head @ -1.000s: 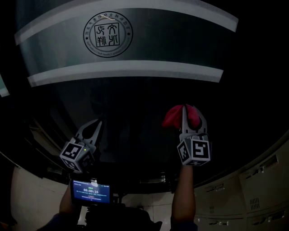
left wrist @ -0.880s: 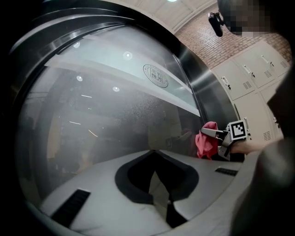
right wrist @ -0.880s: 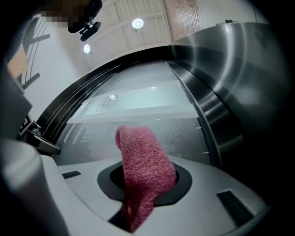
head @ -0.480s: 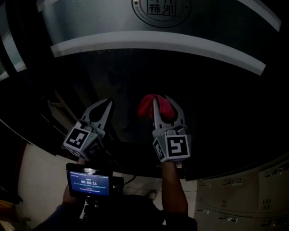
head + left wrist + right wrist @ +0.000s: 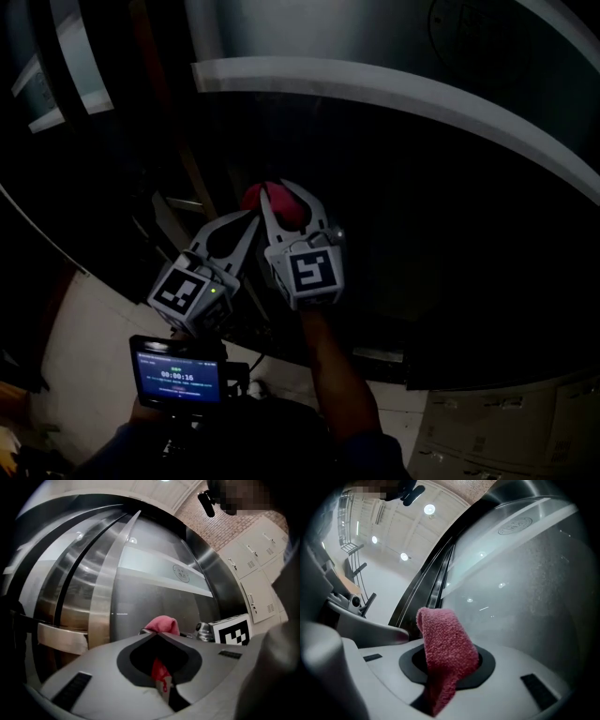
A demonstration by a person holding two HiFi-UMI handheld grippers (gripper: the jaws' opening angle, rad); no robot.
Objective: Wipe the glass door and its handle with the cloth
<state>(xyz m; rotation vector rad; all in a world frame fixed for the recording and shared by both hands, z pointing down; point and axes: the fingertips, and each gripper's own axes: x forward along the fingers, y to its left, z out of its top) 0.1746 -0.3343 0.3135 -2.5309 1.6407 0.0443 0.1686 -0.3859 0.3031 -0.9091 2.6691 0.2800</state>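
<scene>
The right gripper (image 5: 281, 199) is clamped on the red cloth (image 5: 443, 639), which sticks up past its tips close to the glass door (image 5: 525, 597), below the door's pale frosted band (image 5: 375, 94). I cannot tell whether the cloth touches the glass. The left gripper (image 5: 246, 225) sits just left of the right one, its 2 jaws closed tip to tip on nothing. A vertical steel bar (image 5: 110, 588) stands further left. A small lit screen (image 5: 178, 380) glows near the person.
</scene>
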